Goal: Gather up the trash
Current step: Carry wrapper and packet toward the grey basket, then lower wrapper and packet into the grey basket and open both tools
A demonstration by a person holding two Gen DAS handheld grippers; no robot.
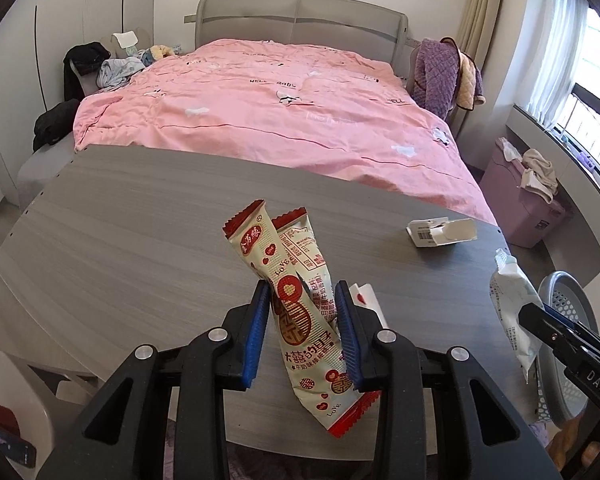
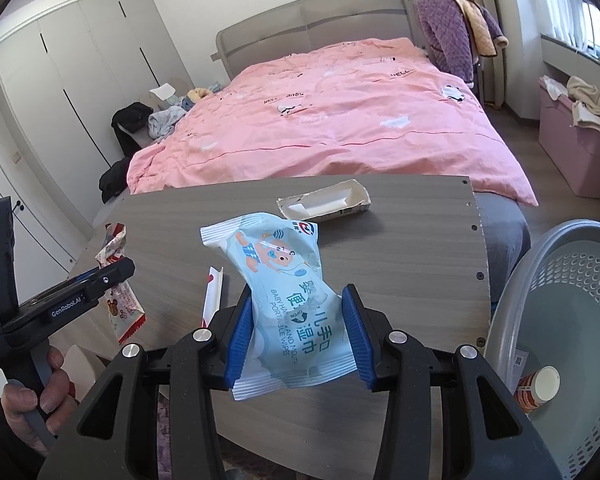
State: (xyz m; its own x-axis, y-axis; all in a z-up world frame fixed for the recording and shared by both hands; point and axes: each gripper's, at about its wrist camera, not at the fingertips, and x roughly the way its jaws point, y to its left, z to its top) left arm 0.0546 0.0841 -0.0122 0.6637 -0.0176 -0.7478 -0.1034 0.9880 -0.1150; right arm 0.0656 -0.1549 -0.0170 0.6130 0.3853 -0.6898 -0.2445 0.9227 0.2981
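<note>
My left gripper [image 1: 303, 292] is shut on a cream-and-red snack wrapper [image 1: 296, 300], held upright above the grey wooden table [image 1: 120, 248]. My right gripper [image 2: 300, 304] is shut on a light blue baby wipes pack [image 2: 284, 280], also lifted above the table. The wipes pack [image 1: 514, 312] and right gripper show at the right edge of the left wrist view. The left gripper [image 2: 112, 276] with its wrapper [image 2: 120, 304] shows at the left of the right wrist view. A torn white carton [image 2: 324, 202] lies at the table's far side, and a small white-and-red wrapper [image 2: 212, 296] lies flat near me.
A grey perforated basket [image 2: 572, 320] stands right of the table, with a paper cup [image 2: 538, 388] inside. A bed with a pink quilt [image 2: 340, 120] lies beyond the table. A pink storage box [image 2: 576, 160] with clothes stands by the window.
</note>
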